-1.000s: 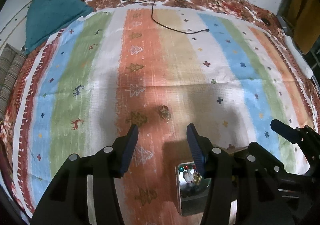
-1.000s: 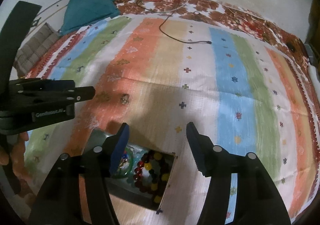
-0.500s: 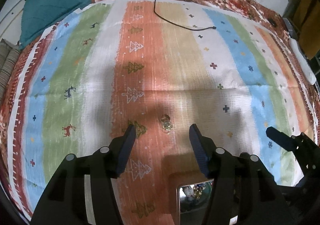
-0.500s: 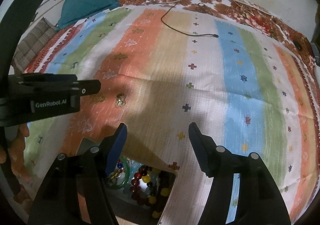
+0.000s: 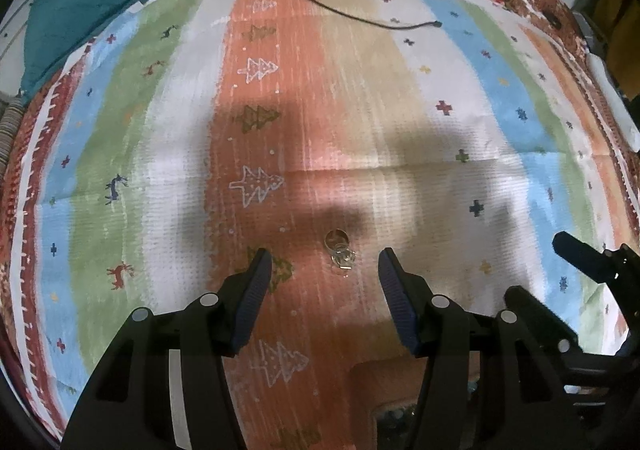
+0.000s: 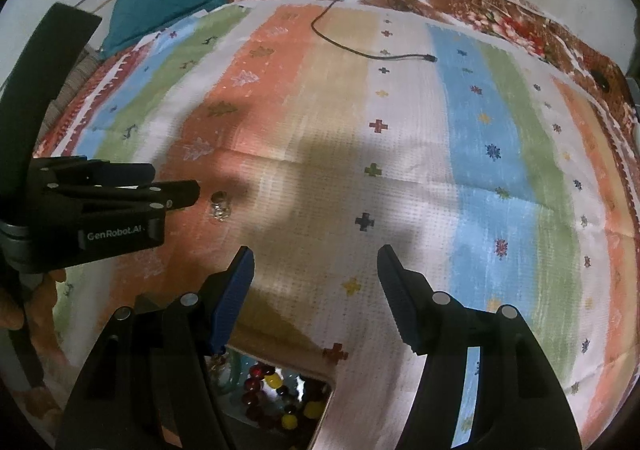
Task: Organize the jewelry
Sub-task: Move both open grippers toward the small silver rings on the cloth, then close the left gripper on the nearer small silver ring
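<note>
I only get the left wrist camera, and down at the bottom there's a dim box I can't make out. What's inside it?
Observer: In the right wrist view the box holds round beads, dark red and yellow.
Visitor: Anything else in there?
Observer: Yes, a pale green ring-shaped piece lies at the box's left side, partly behind the right hand-held gripper.
Visitor: That black thing at my right edge, is it grabbing something?
Observer: No, it's that right hand-held gripper, open over bare cloth.
Visitor: And my own gripper, from outside?
Observer: The left hand-held gripper shows side-on, its tip beside the small shiny ring.
</note>
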Available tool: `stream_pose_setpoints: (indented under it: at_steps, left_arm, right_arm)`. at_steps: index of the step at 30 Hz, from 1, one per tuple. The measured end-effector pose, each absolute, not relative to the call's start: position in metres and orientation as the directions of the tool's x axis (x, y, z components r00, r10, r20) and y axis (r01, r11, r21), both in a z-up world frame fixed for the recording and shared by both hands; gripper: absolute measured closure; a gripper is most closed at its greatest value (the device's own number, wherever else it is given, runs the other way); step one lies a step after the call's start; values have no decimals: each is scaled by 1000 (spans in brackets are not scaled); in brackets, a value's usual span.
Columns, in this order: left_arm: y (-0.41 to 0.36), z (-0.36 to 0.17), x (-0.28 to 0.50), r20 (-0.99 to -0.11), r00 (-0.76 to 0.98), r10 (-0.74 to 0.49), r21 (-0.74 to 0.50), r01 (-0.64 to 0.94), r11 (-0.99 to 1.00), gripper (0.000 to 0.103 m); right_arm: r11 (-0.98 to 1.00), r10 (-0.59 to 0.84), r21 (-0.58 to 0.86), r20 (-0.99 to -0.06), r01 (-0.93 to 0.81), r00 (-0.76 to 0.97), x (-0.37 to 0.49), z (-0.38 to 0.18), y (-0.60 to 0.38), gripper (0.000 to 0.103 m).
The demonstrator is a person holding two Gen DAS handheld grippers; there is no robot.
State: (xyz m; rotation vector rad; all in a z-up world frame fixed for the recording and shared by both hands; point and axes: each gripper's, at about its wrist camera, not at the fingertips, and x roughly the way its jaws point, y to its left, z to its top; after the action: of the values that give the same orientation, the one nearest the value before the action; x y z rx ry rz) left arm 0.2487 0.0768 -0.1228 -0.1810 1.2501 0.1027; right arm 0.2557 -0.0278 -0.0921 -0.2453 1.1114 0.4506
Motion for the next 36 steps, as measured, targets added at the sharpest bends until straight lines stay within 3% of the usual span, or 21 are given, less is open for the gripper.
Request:
stream_pose_setpoints:
  at_steps: [15, 22, 30, 36]
  left_arm:
    - [77, -150, 276, -966, 252, -50, -92, -157, 983, 51]
    - [76, -159, 283, -972, 228, -47, -84, -152, 985, 69]
    - [68, -166, 286, -979, 194, -63, -87, -118, 989, 71]
    - [64, -172, 288, -982, 187, -32, -57, -130, 990, 79]
  right_arm:
    - [862, 212, 12, -917, -507, 339, 266, -106, -15, 39]
    - [858, 209, 16, -924, -513, 321, 273, -116, -11, 39]
    - [855, 200, 12, -929, -518, 310, 277, -122, -10, 39]
    - [854, 199, 12, -931, -520, 306, 277, -123, -10, 39]
